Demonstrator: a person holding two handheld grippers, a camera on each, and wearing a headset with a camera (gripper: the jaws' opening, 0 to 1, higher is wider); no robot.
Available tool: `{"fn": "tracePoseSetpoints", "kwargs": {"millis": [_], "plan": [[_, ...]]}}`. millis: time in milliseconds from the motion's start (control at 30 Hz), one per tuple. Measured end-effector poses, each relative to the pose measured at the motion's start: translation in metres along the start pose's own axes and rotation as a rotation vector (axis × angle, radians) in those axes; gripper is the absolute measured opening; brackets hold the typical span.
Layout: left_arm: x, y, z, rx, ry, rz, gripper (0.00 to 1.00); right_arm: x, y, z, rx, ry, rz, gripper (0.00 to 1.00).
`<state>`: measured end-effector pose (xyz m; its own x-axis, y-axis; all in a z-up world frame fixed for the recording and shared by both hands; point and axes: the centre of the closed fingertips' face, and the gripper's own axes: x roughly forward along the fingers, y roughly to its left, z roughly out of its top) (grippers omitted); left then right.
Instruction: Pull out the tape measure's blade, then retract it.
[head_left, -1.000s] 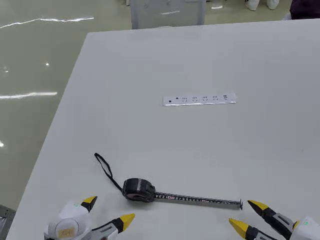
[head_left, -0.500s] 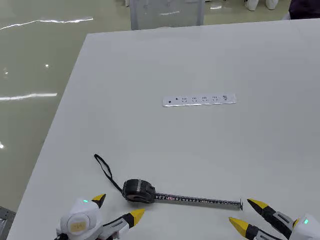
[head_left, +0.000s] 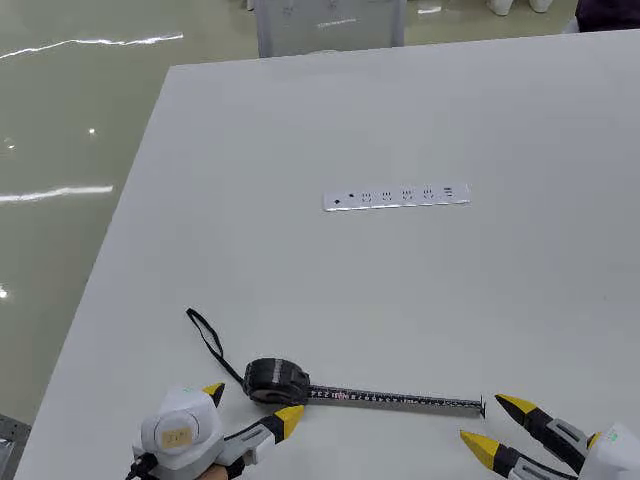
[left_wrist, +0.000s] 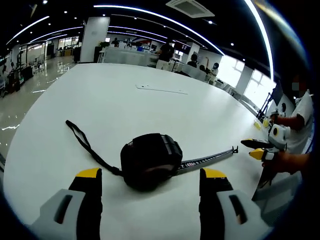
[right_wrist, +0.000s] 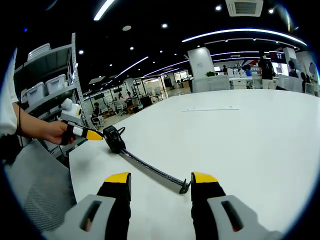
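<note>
A black tape measure (head_left: 277, 380) lies on the white table (head_left: 400, 120), its blade (head_left: 395, 401) drawn out to the right and ending in a hook (head_left: 483, 406). A black wrist strap (head_left: 209, 336) trails off to its left. My left gripper (head_left: 250, 407) is open just short of the case (left_wrist: 149, 160), which lies ahead between the jaws. My right gripper (head_left: 497, 427) is open too, close below the hook (right_wrist: 184, 188), touching nothing. The blade (right_wrist: 150, 169) runs away from it toward the case (right_wrist: 115, 137).
A white power strip (head_left: 396, 196) lies flat in the middle of the table. The table's left edge (head_left: 110, 250) drops to a glossy floor. A chair back (head_left: 330, 22) stands beyond the far edge. People and shelves stand in the room behind.
My left gripper has moved right and forward, closing in on the tape measure case. The right gripper has barely shifted. The tape measure and its blade lie as before.
</note>
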<state>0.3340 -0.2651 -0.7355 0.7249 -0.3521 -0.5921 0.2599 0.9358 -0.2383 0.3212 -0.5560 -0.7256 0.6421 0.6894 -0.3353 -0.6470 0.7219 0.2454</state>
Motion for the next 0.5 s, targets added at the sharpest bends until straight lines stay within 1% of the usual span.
{"fn": "tracePoseSetpoints", "kwargs": {"millis": [200,367,500], "plan": [[0.006,-0.003,-0.005,-0.012,0.014,0.006,0.78,0.001,0.001,-0.003,0.004,0.008,0.004,0.48],[0.011,-0.008,-0.005,-0.024,0.020,0.007,0.80,0.002,0.002,-0.004,0.005,0.011,0.007,0.47],[0.014,-0.009,-0.004,-0.024,0.020,0.020,0.81,0.003,0.002,-0.004,0.002,0.014,0.011,0.47]]}}
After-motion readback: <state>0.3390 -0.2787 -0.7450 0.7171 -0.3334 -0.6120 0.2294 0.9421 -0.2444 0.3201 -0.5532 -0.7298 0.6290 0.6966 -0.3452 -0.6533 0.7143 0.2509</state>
